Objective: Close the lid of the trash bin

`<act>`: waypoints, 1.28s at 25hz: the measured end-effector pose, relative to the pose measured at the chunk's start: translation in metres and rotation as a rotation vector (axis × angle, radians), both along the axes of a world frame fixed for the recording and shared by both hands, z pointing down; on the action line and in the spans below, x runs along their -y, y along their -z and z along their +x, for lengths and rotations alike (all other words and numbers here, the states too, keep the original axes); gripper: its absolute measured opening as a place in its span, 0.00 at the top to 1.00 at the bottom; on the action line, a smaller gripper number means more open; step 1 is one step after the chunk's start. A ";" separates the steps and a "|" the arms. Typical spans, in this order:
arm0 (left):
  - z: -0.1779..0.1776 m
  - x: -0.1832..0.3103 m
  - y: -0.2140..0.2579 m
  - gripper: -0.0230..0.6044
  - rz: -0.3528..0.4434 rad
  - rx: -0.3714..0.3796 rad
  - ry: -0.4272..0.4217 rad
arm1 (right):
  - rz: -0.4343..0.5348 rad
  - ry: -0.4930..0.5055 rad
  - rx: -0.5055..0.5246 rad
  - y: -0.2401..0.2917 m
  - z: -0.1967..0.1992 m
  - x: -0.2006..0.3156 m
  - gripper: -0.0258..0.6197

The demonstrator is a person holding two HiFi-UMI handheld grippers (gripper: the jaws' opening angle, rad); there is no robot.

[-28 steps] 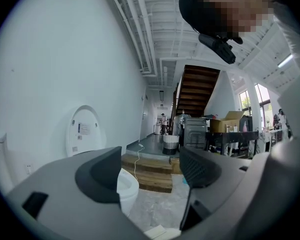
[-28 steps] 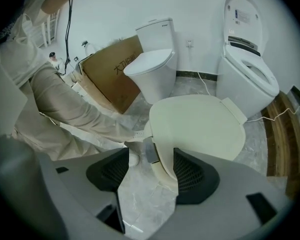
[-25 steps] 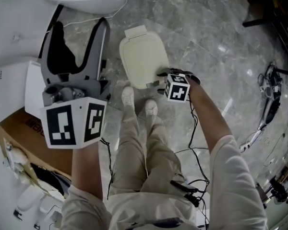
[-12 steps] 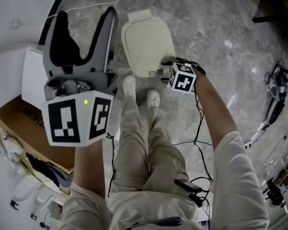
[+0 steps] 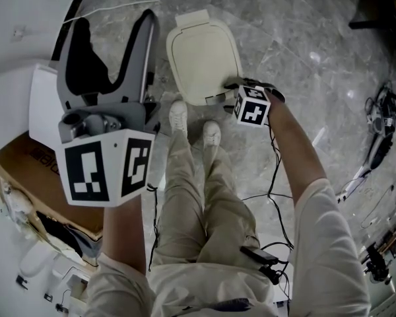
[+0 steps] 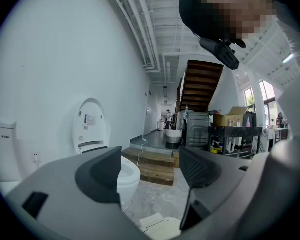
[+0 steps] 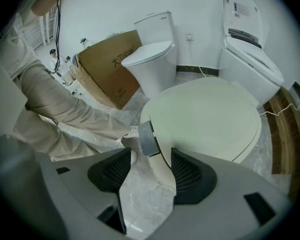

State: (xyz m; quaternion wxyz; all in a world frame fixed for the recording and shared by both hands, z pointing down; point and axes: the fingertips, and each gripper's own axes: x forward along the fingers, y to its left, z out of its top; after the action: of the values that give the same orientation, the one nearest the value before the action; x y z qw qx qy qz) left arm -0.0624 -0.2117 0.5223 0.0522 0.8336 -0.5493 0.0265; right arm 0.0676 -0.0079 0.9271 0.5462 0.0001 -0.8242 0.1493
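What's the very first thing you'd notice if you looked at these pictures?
The big cream plastic trash bin lid sits on the grey marble floor, just ahead of the person's white shoes. The right gripper has the lid's front rim between its jaws, which are closing. The left gripper looms huge at the head view's left, open and empty.

A white ceramic toilet point(image 6: 124, 176) stands ahead-left of the left tongs point(image 6: 149, 170); grey marble floor point(image 6: 157, 198) straight ahead lies open.

Dark print on cardboard box point(image 7: 107, 69), too blurred to read
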 end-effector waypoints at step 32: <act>-0.018 -0.095 0.171 0.42 -0.029 -0.053 0.032 | 0.660 -1.083 0.741 0.506 0.033 0.126 0.63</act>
State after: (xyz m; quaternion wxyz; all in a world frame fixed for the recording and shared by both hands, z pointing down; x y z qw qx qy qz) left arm -0.0803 -0.1166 0.3510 0.0792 0.8243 -0.5604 0.0114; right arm 0.1005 -0.1336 0.4209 0.0531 0.5214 -0.8413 0.1326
